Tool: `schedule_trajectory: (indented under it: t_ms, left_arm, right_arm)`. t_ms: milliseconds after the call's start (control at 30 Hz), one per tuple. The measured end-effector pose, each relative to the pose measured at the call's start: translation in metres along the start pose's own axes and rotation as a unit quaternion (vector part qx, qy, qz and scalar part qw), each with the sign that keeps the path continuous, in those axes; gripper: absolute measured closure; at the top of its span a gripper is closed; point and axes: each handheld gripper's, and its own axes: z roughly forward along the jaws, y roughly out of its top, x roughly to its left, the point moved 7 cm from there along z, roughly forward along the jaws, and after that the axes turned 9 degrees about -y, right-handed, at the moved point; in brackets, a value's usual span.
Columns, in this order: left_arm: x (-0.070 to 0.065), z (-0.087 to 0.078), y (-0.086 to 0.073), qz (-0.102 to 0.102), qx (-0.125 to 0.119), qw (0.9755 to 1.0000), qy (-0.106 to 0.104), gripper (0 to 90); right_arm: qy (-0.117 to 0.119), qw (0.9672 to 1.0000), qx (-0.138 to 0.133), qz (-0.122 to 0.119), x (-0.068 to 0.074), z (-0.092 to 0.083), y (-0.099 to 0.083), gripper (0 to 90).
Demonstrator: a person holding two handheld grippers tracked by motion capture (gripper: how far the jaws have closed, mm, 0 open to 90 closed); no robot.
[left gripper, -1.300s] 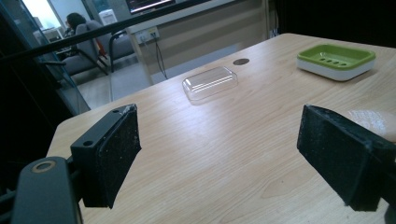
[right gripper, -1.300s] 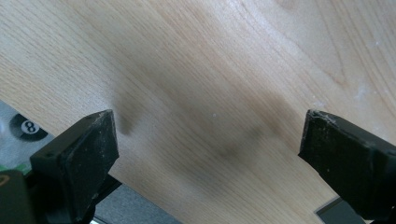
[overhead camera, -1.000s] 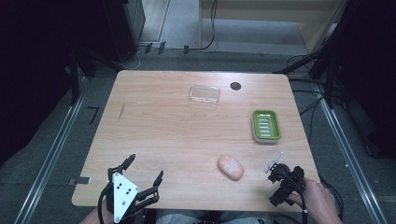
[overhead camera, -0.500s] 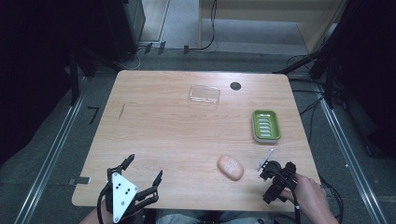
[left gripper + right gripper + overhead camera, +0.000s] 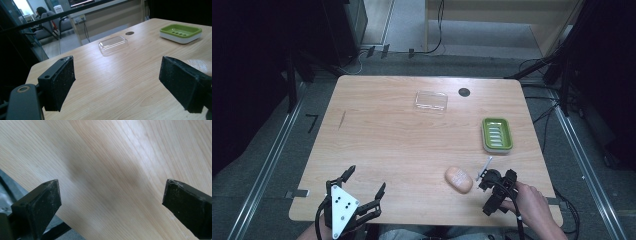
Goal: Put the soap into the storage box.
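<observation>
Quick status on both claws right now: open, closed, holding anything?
Left claw: open, nothing between its jaws.
Right claw: open, jaws have just been opening, nothing between them; bare table below.

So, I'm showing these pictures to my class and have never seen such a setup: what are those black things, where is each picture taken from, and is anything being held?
A person sits at a wooden table with hand-held tongs in each hand: the left tongs and the right tongs. One picture looks down from above; the other two come from cameras riding on each tongs, looking along their black jaws. On the table lie a peach-coloured soap bar, a green soap dish and a clear plastic lid. Nothing is held: both tongs are open and empty. The right tongs' jaws have just been opening, beside the soap bar.
</observation>
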Motion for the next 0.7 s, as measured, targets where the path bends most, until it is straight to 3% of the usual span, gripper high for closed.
schedule_trajectory:
  t_ms: [600, 700]
  left_arm:
    - [0.0, 0.0, 0.0, 0.001, 0.0, 1.0, -0.003, 13.9]
    - [0.0, 0.0, 0.0, -0.001, 0.0, 1.0, -0.002, 13.9]
  right_arm:
    - [0.013, 0.9997, -0.021, -0.002, 0.006, -0.008, 0.034, 0.1]
    - [0.024, 0.9993, -0.029, -0.002, 0.007, -0.01, 0.041, 0.0]
